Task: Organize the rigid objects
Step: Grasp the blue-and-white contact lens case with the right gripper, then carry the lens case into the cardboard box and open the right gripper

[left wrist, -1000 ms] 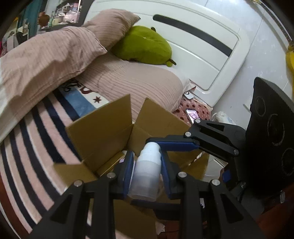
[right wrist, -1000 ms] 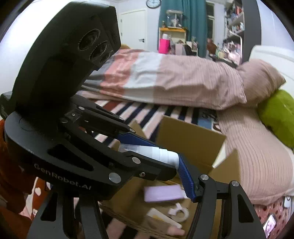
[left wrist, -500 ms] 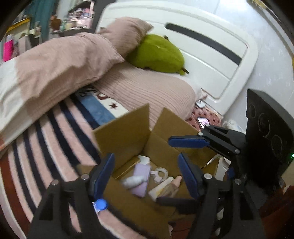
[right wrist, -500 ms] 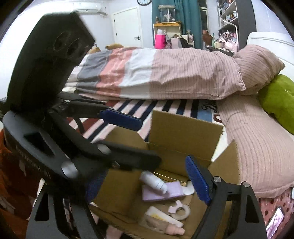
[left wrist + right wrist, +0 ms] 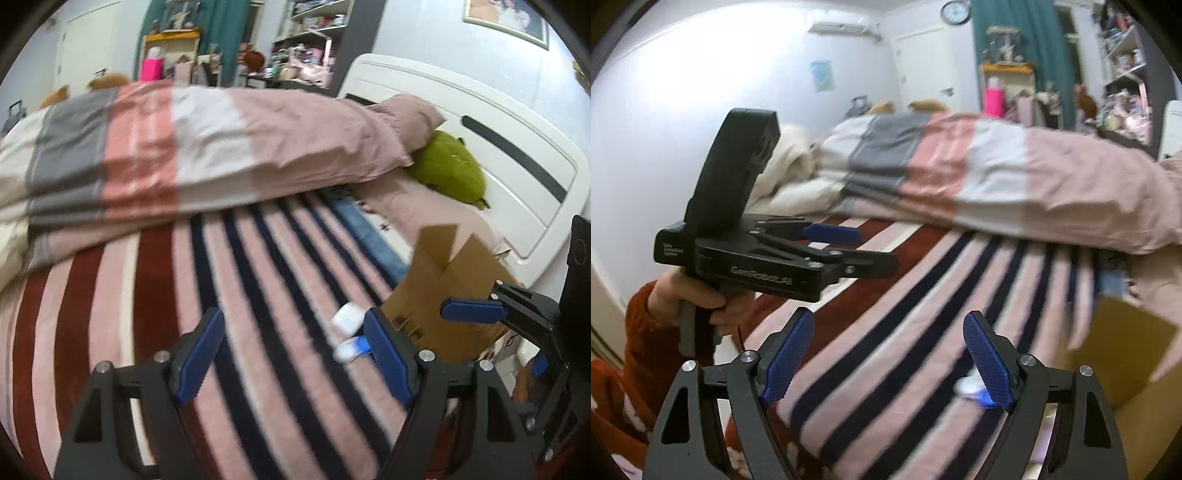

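Observation:
An open cardboard box (image 5: 443, 291) stands on the striped bed at the right; it also shows blurred in the right wrist view (image 5: 1123, 350). A small white item (image 5: 347, 319) and a white and blue item (image 5: 349, 349) lie on the blanket just left of the box. The white and blue item also shows in the right wrist view (image 5: 973, 391). My left gripper (image 5: 295, 354) is open and empty above the striped blanket; it also shows in the right wrist view (image 5: 849, 251). My right gripper (image 5: 888, 354) is open and empty; it also shows in the left wrist view (image 5: 491, 332) beside the box.
A folded pink, white and grey duvet (image 5: 184, 147) lies across the far side of the bed. A green plush (image 5: 448, 170) and a pillow (image 5: 406, 110) lie by the white headboard (image 5: 517, 166). Shelves and a desk stand behind.
My left gripper let go of the white bottle, which dropped into the box. Both grippers then swung left, away from the box and over the striped blanket.

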{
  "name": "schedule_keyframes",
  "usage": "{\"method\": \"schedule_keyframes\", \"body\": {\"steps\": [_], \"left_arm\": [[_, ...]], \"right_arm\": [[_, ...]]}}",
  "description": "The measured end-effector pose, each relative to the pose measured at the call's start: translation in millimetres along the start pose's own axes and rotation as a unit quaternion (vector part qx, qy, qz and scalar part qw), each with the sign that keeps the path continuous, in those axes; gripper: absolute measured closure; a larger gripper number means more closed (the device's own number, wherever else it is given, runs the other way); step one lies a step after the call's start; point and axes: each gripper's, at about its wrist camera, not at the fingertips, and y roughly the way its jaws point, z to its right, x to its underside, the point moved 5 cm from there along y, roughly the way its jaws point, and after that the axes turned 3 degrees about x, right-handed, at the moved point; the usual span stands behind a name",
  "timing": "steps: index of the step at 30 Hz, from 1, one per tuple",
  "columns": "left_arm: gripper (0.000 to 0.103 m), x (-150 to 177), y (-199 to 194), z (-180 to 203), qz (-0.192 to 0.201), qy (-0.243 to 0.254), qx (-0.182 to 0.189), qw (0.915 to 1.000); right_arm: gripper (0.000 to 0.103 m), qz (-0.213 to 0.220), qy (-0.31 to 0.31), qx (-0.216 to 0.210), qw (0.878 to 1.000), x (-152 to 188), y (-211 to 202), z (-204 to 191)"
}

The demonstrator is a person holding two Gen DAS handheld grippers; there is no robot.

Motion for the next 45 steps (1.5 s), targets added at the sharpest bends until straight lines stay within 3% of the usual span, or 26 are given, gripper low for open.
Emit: {"method": "schedule_keyframes", "body": {"steps": [4, 7, 14, 19, 22, 28, 34, 39, 40, 41, 43, 45], "left_arm": [[0.028, 33, 12, -28, -0.006, -0.026, 0.0, 0.9996], [0.028, 57, 19, -44, -0.01, -0.05, 0.009, 0.9987], [0.028, 92, 32, -58, -0.015, -0.076, 0.023, 0.9968], [0.028, 97, 39, -58, -0.017, -0.075, 0.037, 0.9963], [0.028, 96, 38, -58, -0.013, -0.074, 0.042, 0.9963], [0.028, 94, 32, -64, -0.007, -0.076, 0.036, 0.9964], [0.028, 93, 29, -64, -0.007, -0.075, 0.034, 0.9965], [0.028, 82, 25, -55, -0.005, -0.07, 0.049, 0.9964], [0.028, 78, 23, -51, -0.004, -0.066, 0.055, 0.9963], [0.028, 74, 21, -46, -0.002, -0.062, 0.063, 0.9961], [0.028, 65, 18, -35, -0.003, -0.051, 0.077, 0.9957], [0.028, 54, 16, -21, -0.004, -0.042, 0.1, 0.994]], "right_arm": [[0.022, -0.035, 0.023, 0.018, 0.999, 25, 40, -2], [0.022, -0.055, 0.058, 0.07, 0.994, 51, 63, 12], [0.022, -0.073, 0.156, 0.193, 0.966, 107, 87, 66], [0.029, -0.065, 0.159, 0.24, 0.955, 116, 98, 81], [0.041, -0.071, 0.156, 0.276, 0.946, 117, 108, 92], [0.041, -0.075, 0.147, 0.3, 0.94, 114, 121, 101], [0.049, -0.076, 0.135, 0.288, 0.945, 112, 122, 104], [0.051, -0.055, 0.073, 0.216, 0.972, 91, 113, 63], [0.06, -0.051, 0.065, 0.197, 0.977, 86, 110, 54], [0.075, -0.052, 0.056, 0.175, 0.982, 80, 108, 44], [0.077, -0.049, 0.034, 0.127, 0.99, 65, 103, 23], [0.077, -0.033, 0.005, 0.129, 0.991, 52, 95, 10]]}}
